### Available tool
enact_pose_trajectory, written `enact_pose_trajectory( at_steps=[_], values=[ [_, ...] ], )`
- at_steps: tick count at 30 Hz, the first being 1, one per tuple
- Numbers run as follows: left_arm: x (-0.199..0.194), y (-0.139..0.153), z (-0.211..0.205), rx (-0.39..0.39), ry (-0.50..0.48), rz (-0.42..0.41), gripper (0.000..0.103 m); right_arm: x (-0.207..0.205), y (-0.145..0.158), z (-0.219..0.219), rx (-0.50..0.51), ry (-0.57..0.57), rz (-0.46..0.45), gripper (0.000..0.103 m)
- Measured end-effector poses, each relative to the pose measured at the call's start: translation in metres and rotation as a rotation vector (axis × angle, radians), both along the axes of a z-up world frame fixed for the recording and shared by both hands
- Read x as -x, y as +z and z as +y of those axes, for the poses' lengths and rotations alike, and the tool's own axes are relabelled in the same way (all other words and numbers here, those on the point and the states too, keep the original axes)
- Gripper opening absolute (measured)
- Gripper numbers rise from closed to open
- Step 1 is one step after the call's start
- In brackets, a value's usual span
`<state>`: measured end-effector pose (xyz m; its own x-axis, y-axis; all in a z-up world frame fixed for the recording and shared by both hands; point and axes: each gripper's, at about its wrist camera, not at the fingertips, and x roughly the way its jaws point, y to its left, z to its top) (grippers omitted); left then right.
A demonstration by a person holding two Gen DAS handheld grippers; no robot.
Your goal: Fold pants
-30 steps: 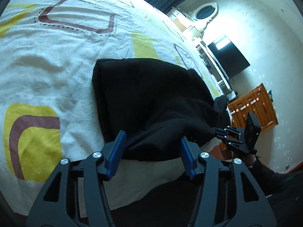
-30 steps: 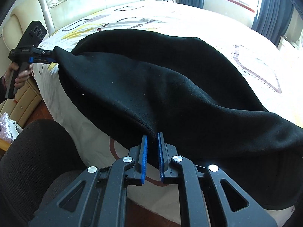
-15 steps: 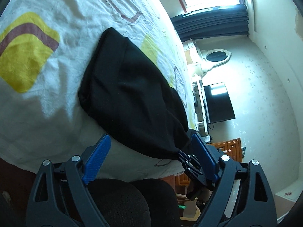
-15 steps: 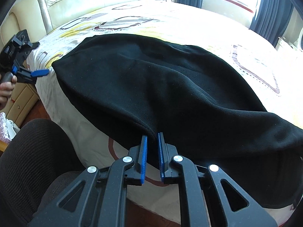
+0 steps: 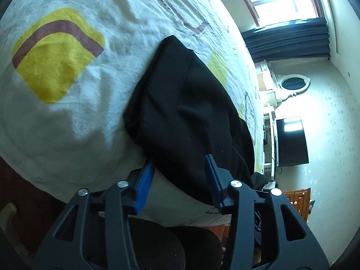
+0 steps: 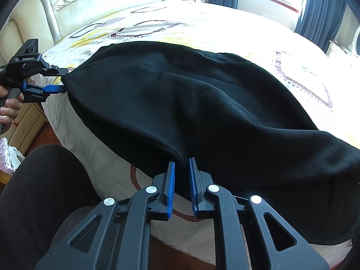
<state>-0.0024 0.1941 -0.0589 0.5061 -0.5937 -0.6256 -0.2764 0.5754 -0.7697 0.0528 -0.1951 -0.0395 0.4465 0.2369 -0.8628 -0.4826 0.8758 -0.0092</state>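
Black pants (image 6: 191,103) lengthwise along bed edge (image 6: 112,168); right tongs (image 6: 181,164) pinch hem, left tongs (image 5: 178,165) closing around end.

Only one bit of lettering could be made out: "GenRobot.AI", printed in small white type on the black body of the left gripper (image 6: 64,82), seen at about 9 o'clock in the right wrist view. Nothing else readable was spotted in either view.

Bed (image 5: 67,103) open left of the black pants (image 5: 186,117); near edge crowded by dark chair back (image 6: 38,193), wooden nightstand (image 6: 24,121) beside the bed's corner.
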Motion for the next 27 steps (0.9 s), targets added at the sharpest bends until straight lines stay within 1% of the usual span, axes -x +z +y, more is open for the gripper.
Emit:
enact_pose_trajectory(
  at_steps=[3, 7, 9, 10, 11, 12, 14, 16, 17, 21, 23, 25, 26, 27],
  values=[
    [0.001, 0.004, 0.002, 0.036, 0.032, -0.007, 0.054, 0.000, 0.000, 0.000, 0.004, 0.001, -0.002, 0.014],
    [-0.005, 0.010, -0.002, 0.024, 0.027, -0.029, 0.054, 0.000, 0.000, 0.001, 0.005, -0.002, -0.001, 0.014],
    [-0.009, 0.011, -0.003, 0.026, 0.037, -0.028, 0.052, 0.000, 0.000, 0.001, 0.005, -0.003, -0.002, 0.014],
    [-0.010, 0.010, -0.003, 0.023, 0.035, -0.028, 0.049, 0.000, 0.000, 0.001, 0.005, -0.004, -0.002, 0.014],
    [-0.012, 0.009, -0.003, 0.009, 0.036, -0.023, 0.039, 0.000, 0.000, 0.001, 0.006, -0.003, -0.002, 0.014],
    [-0.015, 0.009, -0.004, -0.005, 0.038, -0.020, 0.027, 0.000, -0.001, 0.001, 0.006, -0.004, -0.002, 0.014],
    [-0.019, 0.007, -0.003, -0.043, 0.055, -0.010, 0.011, 0.000, -0.001, 0.001, 0.007, -0.005, -0.001, 0.015],
    [-0.020, 0.007, -0.002, -0.039, 0.067, -0.007, 0.010, 0.001, 0.001, 0.004, 0.021, -0.001, -0.010, 0.015],
    [-0.020, 0.009, -0.002, -0.053, 0.072, -0.010, 0.010, 0.003, 0.003, 0.006, 0.028, 0.000, -0.022, 0.014],
    [-0.014, 0.022, 0.005, -0.158, 0.100, -0.058, 0.009, 0.019, 0.009, 0.024, 0.071, 0.063, -0.061, 0.013],
    [-0.014, 0.015, 0.010, -0.160, 0.097, -0.040, 0.009, 0.024, 0.003, 0.033, 0.120, 0.098, -0.073, 0.013],
    [-0.013, -0.002, 0.013, -0.128, 0.087, 0.006, 0.009, 0.024, -0.007, 0.038, 0.158, 0.117, -0.075, 0.014],
    [-0.011, -0.007, 0.014, -0.117, 0.083, 0.007, 0.012, 0.022, -0.007, 0.035, 0.137, 0.110, -0.063, 0.015],
    [-0.008, -0.006, 0.015, -0.111, 0.084, -0.013, 0.013, 0.021, -0.004, 0.029, 0.095, 0.095, -0.051, 0.018]
  ],
)
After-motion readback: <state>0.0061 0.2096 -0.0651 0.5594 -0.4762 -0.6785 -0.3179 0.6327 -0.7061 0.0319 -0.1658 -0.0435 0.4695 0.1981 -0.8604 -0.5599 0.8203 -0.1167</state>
